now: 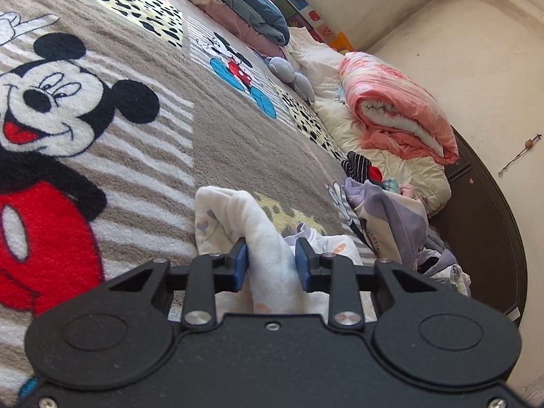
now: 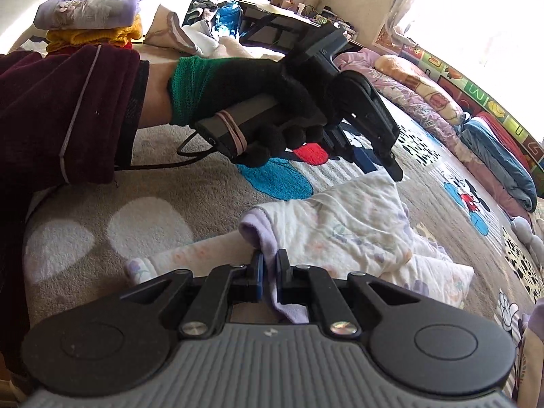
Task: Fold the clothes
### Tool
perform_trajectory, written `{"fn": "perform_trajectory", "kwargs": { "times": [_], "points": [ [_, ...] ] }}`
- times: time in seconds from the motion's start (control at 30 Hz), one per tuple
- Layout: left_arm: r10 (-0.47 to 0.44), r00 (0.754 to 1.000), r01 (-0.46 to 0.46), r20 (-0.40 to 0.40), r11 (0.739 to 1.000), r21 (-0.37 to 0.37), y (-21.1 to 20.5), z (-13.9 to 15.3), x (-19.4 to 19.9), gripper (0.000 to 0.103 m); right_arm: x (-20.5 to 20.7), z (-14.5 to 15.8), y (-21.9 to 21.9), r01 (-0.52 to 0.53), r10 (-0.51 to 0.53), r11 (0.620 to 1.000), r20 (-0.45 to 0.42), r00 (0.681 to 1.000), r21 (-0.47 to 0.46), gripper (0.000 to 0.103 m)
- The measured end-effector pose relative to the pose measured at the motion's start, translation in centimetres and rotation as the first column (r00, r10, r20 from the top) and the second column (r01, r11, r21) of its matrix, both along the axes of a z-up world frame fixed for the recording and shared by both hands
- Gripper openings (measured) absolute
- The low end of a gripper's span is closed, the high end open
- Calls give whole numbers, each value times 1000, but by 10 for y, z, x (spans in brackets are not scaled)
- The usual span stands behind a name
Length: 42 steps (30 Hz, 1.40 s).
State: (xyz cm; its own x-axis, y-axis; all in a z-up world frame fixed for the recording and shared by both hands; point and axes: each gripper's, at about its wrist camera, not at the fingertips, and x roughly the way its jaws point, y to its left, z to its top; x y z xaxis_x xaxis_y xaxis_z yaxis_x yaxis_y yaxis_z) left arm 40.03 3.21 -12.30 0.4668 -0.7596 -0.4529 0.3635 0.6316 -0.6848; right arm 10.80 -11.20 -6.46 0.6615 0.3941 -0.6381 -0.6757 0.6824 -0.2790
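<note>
A white garment with a pale flower print and purple trim lies crumpled on the cartoon-mouse blanket. In the left wrist view my left gripper is shut on a raised fold of it, the cloth filling the gap between the blue pads. The right wrist view shows the same garment spread in front of my right gripper, which is shut on its purple hem. Beyond it, a black-gloved hand holds the left gripper at the garment's lifted far corner.
A rolled pink quilt and a heap of unfolded clothes lie near the dark bed frame. Blue and pink bedding lines the wall. A folded purple and yellow stack sits behind the maroon sleeve.
</note>
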Motion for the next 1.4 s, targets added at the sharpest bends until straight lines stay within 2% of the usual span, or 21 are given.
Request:
{"fn": "perform_trajectory", "kwargs": {
  "times": [0.1, 0.23, 0.27, 0.33, 0.37, 0.43, 0.53, 0.6, 0.67, 0.77, 0.87, 0.97, 1.07, 1.13, 1.23, 1.33, 1.37, 1.4],
  "points": [
    [-2, 1000, -1, 28, 995, 97, -16, -8, 0, 18, 2, -3, -4, 10, -10, 1000, -22, 1000, 17, 9],
    [-1, 999, -2, 40, 996, 86, -12, -8, -1, 16, 9, -25, 0, 27, -27, 1000, -87, 996, -3, 12],
    [-3, 999, -1, 49, 997, 80, -10, -5, -2, 17, 8, -24, 1, 30, -30, 1000, -84, 996, -2, 13],
    [1, 999, -5, 54, 998, 62, -2, 5, -4, 35, 3, -19, 2, 30, -30, 1000, -72, 997, -3, 20],
    [6, 998, -10, 67, 998, 55, 3, 9, -6, 38, -1, -16, 1, 22, -22, 1000, -63, 998, 0, 22],
    [24, 995, -29, 93, 998, 51, 12, 19, -11, 38, -11, -8, -1, 5, -4, 1000, -56, 998, 4, 28],
    [66, 986, -77, 154, 995, 66, 25, 35, -19, 38, -24, 9, -5, -11, 11, 1000, -42, 999, 10, 28],
    [58, 978, -70, 203, 996, 49, 27, 42, -25, 38, -26, 23, -9, -9, 9, 999, -11, 1000, 38, 28],
    [8, 969, -23, 246, 998, 58, 19, 46, -31, 37, -16, 31, -12, 17, -19, 999, 41, 999, 42, 28],
    [-101, 946, 60, 308, 988, 140, -5, 46, -39, 37, 18, 30, -15, 64, -66, 998, 81, 995, 27, 27],
    [-152, 938, 66, 310, 961, 270, -27, 32, -37, 36, 62, 12, -21, 114, -115, 993, 77, 990, 18, 28],
    [-175, 943, 72, 284, 939, 337, -41, 12, -29, 36, 89, -14, -30, 151, -150, 988, -13, 989, 44, 29],
    [-172, 946, 63, 274, 929, 366, -49, 2, -24, 37, 106, -35, -38, 184, -178, 980, -80, 981, 78, 29],
    [-148, 953, 47, 265, 934, 354, -46, 1, -21, 34, 106, -40, -38, 193, -186, 977, -79, 979, 95, 29],
    [-80, 963, 8, 256, 963, 269, -26, 9, -19, 25, 104, -39, -35, 192, -188, 978, -66, 980, 78, 29],
    [-16, 953, -43, 302, 981, 187, -11, 26, -25, 24, 98, -32, -31, 180, -178, 982, -30, 984, 52, 30],
    [-10, 949, -42, 315, 986, 159, -9, 32, -27, 24, 94, -29, -30, 175, -175, 983, -12, 985, 48, 32],
    [-11, 947, -38, 322, 989, 145, -10, 35, -28, 24, 90, -24, -28, 172, -173, 984, 9, 985, 53, 39]
  ]
}}
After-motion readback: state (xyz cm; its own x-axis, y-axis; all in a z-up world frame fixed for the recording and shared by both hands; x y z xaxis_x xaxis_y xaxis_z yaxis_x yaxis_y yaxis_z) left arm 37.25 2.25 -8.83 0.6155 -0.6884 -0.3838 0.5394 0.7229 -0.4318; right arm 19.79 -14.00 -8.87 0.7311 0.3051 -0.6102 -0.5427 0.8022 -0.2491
